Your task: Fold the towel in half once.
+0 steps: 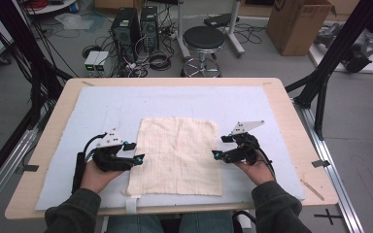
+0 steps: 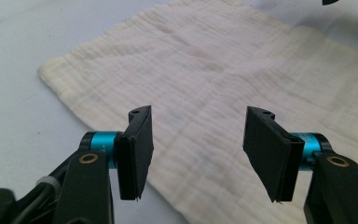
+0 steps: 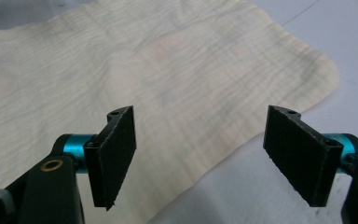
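Pale mat (image 1: 102, 104), cream cloth (image 1: 177, 155) spread flat

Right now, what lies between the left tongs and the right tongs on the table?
In the high view, the cream cloth lies spread flat between the left tongs and the right tongs; both pairs stand open at its side edges, holding nothing.

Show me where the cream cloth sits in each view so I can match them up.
High view: the cream cloth lies flat at the table's middle, between the two claws.
Left gripper view: it runs from upper left to lower right, behind both jaws.
Right gripper view: it covers the upper left and middle.
Shared landmark: the pale blue mat under it.
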Tool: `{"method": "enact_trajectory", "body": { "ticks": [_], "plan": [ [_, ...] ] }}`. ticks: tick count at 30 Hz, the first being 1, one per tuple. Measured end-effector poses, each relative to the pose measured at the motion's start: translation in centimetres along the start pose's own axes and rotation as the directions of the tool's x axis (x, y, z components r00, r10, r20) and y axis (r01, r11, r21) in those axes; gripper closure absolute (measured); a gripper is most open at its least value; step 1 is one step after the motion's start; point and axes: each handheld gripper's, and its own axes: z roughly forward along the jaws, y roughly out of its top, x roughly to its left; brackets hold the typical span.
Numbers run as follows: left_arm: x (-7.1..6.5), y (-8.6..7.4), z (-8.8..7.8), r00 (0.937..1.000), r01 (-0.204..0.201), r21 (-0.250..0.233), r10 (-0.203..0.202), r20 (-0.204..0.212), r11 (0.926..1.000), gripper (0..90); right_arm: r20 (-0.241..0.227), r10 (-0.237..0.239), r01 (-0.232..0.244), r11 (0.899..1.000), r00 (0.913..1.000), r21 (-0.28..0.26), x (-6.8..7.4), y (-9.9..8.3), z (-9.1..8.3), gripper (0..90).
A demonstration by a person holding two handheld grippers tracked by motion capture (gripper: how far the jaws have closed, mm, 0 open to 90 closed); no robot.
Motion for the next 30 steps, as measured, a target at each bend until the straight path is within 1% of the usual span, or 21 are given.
{"method": "enact_trajectory", "body": {
  "ticks": [2,3,5,8,9,10,12,13,14,15,16,17,19,21,22,24,25,26,27,29,30],
  "plan": [
    [0.4,0.5,0.5,0.9999,-0.008,-0.004,0.008,-0.009,1.0,43.2,-0.004,0.003,-0.003,1.0,1.0,0.009,-0.8,0.5,0.2,23.5],
    [0.7,0.6,0.8,1.0,0.002,-0.016,-0.002,-0.008,0.9999,44.0,-0.001,0.009,-0.009,1.0,1.0,0.014,-1.1,0.7,0.2,23.4],
    [1.4,1.0,1.2,0.9996,0.029,-0.016,-0.029,0.002,0.9995,45.1,0.016,0.006,-0.006,1.0,0.9999,0.021,-1.6,1.3,0.3,23.9],
    [2.3,1.8,1.5,0.9987,0.05,-0.025,-0.05,-0.004,0.9984,45.4,0.028,0.013,-0.014,1.0,0.9995,0.021,-2.5,2.4,0.5,26.6],
    [2.6,2.1,1.6,0.9986,0.05,-0.027,-0.051,-0.017,0.9984,45.7,0.037,0.013,-0.014,1.0,0.9992,0.02,-2.8,2.8,0.5,29.0],
    [2.8,2.4,1.7,0.9976,0.064,-0.044,-0.065,-0.026,0.997,46.3,0.044,0.012,-0.013,1.0,0.9989,0.023,-3.1,3.2,0.6,30.6],
    [3.5,3.1,1.8,0.9973,0.061,-0.037,-0.063,-0.039,0.9974,47.6,0.058,0.016,-0.017,1.0,0.9982,0.018,-3.7,4.0,0.7,32.9],
    [3.8,3.4,1.9,0.997,0.062,-0.041,-0.063,-0.043,0.9973,47.7,0.057,0.012,-0.013,1.0,0.9983,0.014,-4.0,4.4,0.7,34.6],
    [4.1,3.6,1.9,0.9965,0.065,-0.045,-0.067,-0.05,0.9969,48.4,0.066,0.011,-0.012,1.0,0.9977,0.016,-4.2,4.8,0.7,36.0],
    [4.4,3.9,2.1,0.9958,0.066,-0.038,-0.068,-0.061,0.9971,48.6,0.072,0.009,-0.01,1.0,0.9974,0.021,-4.5,5.2,0.8,37.4],
    [4.7,4.3,2.2,0.9948,0.064,-0.037,-0.067,-0.077,0.9973,48.8,0.078,0.005,-0.006,1.0,0.9969,0.008,-4.8,5.5,0.8,40.1],
    [4.8,4.4,2.3,0.9939,0.066,-0.048,-0.07,-0.085,0.9967,49.9,0.082,0.019,-0.019,1.0,0.9965,-0.002,-5.2,5.7,0.9,40.8],
    [5.4,4.7,2.6,0.9912,0.093,-0.065,-0.099,-0.088,0.9935,51.5,0.086,0.041,-0.041,0.999,0.9955,-0.009,-5.9,5.7,1.2,42.1],
    [6.1,4.7,3.1,0.9873,0.126,-0.045,-0.13,-0.092,0.991,52.9,0.095,0.055,-0.054,0.999,0.994,-0.005,-6.4,5.5,1.6,42.6],
    [6.5,4.8,3.4,0.9858,0.131,-0.023,-0.133,-0.103,0.9911,52.9,0.096,0.062,-0.062,0.998,0.9935,-0.003,-6.6,5.4,1.8,43.1],
    [7.3,4.9,4.1,0.9811,0.143,0.002,-0.141,-0.132,0.9897,53.1,0.092,0.077,-0.077,0.997,0.9927,-0.003,-7.1,5.2,2.2,45.1],
    [7.5,4.9,4.3,0.9802,0.144,0.003,-0.143,-0.137,0.9895,54.5,0.098,0.08,-0.08,0.997,0.992,-0.005,-7.4,5.1,2.4,46.3],
    [7.7,5.0,4.6,0.9787,0.14,0.004,-0.138,-0.152,0.9902,55.2,0.103,0.079,-0.079,0.997,0.9916,-0.009,-7.5,5.1,2.6,46.9],
    [7.8,5.0,5.0,0.9756,0.14,0.01,-0.137,-0.172,0.99,56.3,0.103,0.085,-0.084,0.996,0.9911,-0.011,-7.6,5.0,2.8,47.3],
    [8.2,5.0,6.0,0.9744,0.151,0.049,-0.14,-0.176,0.9873,57.8,0.112,0.097,-0.097,0.995,0.989,-0.008,-7.9,4.8,3.2,47.7],
    [8.3,5.0,6.5,0.9736,0.148,0.074,-0.132,-0.186,0.9862,57.9,0.118,0.094,-0.094,0.996,0.9886,-0.006,-8.0,4.7,3.4,49.0]
  ]
}}
